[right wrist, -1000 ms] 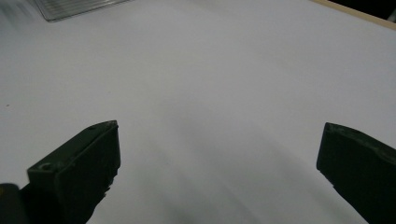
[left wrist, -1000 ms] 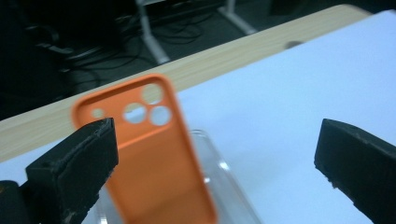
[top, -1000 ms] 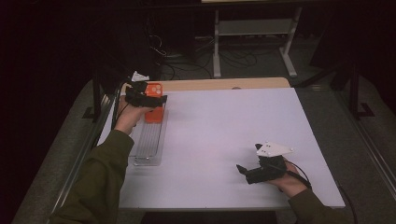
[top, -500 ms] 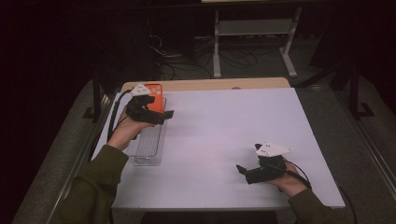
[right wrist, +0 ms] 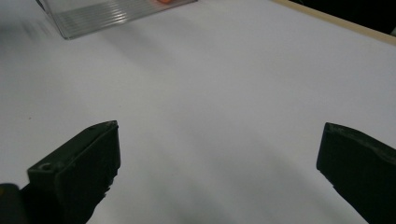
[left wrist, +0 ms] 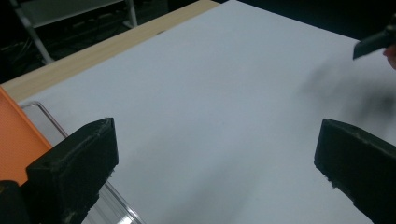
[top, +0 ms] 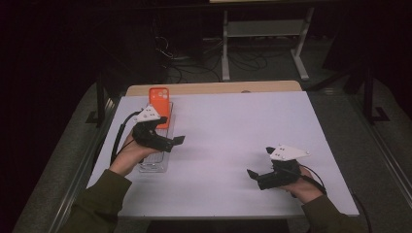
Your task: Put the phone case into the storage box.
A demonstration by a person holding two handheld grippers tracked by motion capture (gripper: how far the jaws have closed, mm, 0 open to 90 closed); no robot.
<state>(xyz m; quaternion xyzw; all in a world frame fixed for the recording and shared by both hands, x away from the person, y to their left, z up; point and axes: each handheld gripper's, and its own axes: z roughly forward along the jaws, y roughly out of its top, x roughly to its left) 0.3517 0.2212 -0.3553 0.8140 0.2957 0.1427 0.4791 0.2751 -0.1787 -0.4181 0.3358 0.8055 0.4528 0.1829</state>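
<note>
Table: big and white, with a wooden strip along its far edge.
Clear tray: long and see-through, lying at the left side of the table. In the left gripper view its rim is at the bottom left. In the right gripper view its ribbed end is at the top left.
Orange phone: lies with its back up at the far end of the clear tray, and its top pokes out past the tray end. In the left gripper view it is the orange bit at the left edge.
Left gripper: held over the near half of the clear tray, just this side of the orange phone, not touching it. Its jaws are wide apart with nothing between them.
Right gripper: low over the right front part of the table, well apart from the tray. Its jaws are wide apart too, with bare white table between them.
</note>
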